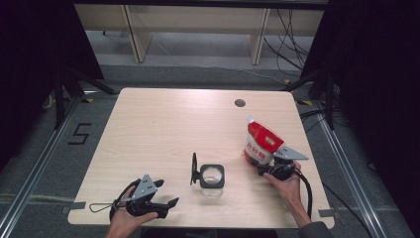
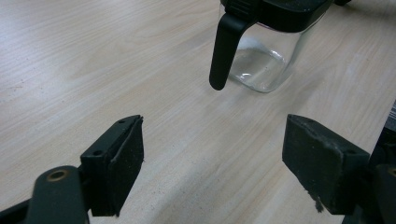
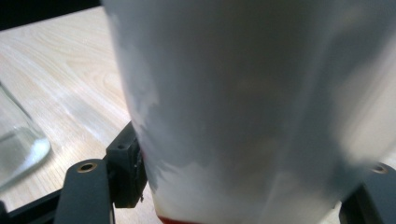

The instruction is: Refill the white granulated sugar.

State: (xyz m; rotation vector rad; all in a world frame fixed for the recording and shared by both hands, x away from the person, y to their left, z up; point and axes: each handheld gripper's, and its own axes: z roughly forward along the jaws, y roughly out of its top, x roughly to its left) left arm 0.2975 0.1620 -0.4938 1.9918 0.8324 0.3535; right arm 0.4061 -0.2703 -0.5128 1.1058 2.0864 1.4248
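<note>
A red and white spouted pouch [image 1: 261, 141] stands tilted at the table's right side. My right gripper [image 1: 258, 164] is shut on its lower part; in the right gripper view the pouch [image 3: 243, 116] fills the gap between the jaws and the left pad [image 3: 130, 170] presses its side. A square clear glass jar [image 1: 212, 177] with a black rim stands at centre front, its black hinged lid [image 1: 194, 169] swung upright on the left. Near the front left edge my left gripper [image 1: 166, 193] is open with nothing in it, its jaws [image 2: 212, 163] pointing at the jar [image 2: 264, 60].
The light wooden table [image 1: 163, 129] has a round dark cable hole [image 1: 240, 103] at the back right. Dark curtains and stand legs flank both sides. The jar's glass [image 3: 18, 140] is just left of the pouch.
</note>
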